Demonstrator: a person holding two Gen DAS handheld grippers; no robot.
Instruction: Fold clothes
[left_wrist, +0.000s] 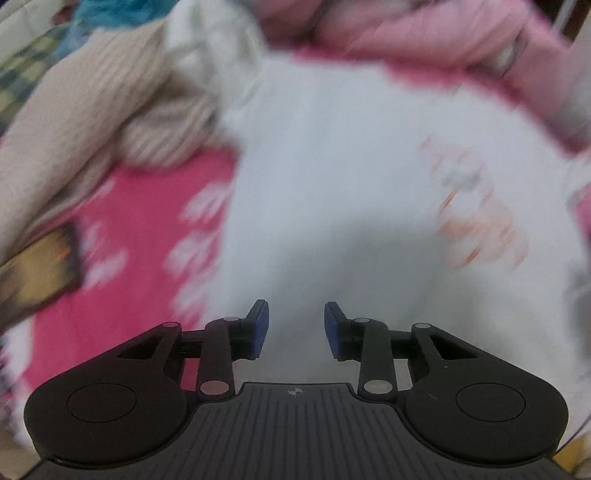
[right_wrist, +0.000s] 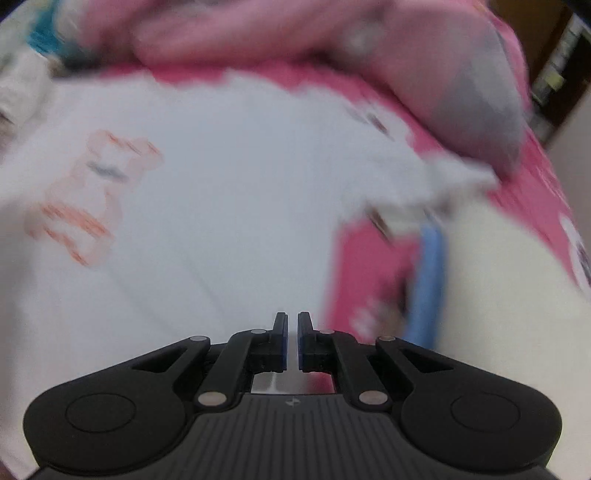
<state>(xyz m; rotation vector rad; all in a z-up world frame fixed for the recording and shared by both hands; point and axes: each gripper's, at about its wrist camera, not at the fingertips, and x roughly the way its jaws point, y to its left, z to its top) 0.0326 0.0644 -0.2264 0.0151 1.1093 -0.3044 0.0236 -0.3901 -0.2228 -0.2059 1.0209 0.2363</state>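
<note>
Nearest to both cameras, the 2 tools hang over a white garment spread flat on a bright pink sheet. The left gripper has its jaws parted with nothing between them; the right gripper is pressed nearly together, also empty. Farther left lies a beige ribbed knit, and at the far edge, pale pink clothing.

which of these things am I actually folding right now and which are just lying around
In the job: white T-shirt with an orange print, left gripper open above it, right gripper shut.

Lying about: beige ribbed knit, pink garment, pink bedsheet.
</note>
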